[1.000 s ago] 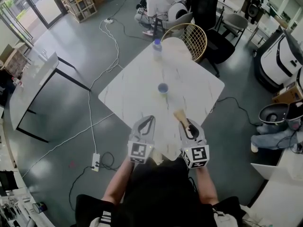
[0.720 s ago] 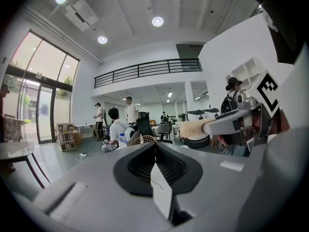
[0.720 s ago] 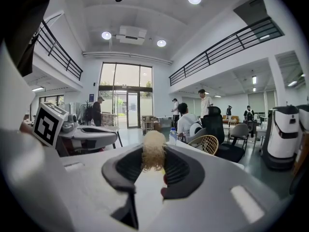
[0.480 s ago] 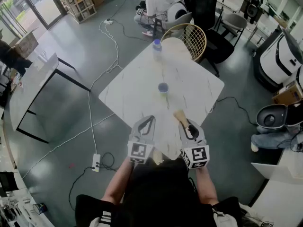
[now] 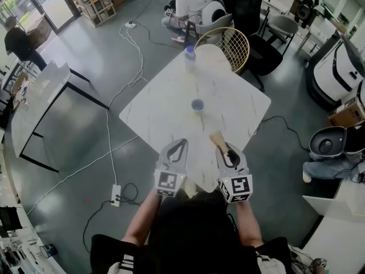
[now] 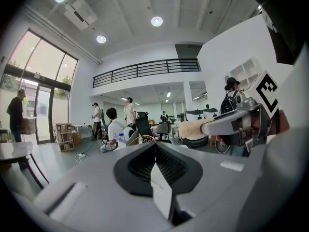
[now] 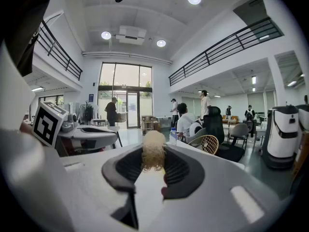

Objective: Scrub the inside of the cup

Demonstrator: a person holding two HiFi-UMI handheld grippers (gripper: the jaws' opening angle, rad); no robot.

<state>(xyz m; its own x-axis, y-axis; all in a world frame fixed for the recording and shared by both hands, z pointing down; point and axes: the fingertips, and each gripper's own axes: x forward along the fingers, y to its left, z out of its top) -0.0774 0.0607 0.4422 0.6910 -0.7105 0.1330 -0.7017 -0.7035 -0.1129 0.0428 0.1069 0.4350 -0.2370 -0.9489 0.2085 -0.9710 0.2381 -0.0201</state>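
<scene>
A small blue-rimmed cup (image 5: 197, 105) stands upright near the middle of the white marble table (image 5: 154, 110). Both grippers hover side by side over the table's near corner, well short of the cup. My left gripper (image 5: 181, 144) is shut with nothing between its jaws, which meet in the left gripper view (image 6: 155, 145). My right gripper (image 5: 227, 148) is shut on a brush whose tan bristle head (image 5: 217, 138) sticks out toward the cup. In the right gripper view the bristle head (image 7: 154, 152) rises between the closed jaws.
A clear water bottle (image 5: 189, 58) stands at the table's far corner, with a wicker-backed chair (image 5: 231, 45) behind it. Cables and a power strip (image 5: 116, 194) lie on the floor to the left. People sit and stand beyond the table.
Neither gripper, the cup nor the brush has moved. A person carrying a box at the far left has walked further along by the glass doors.
</scene>
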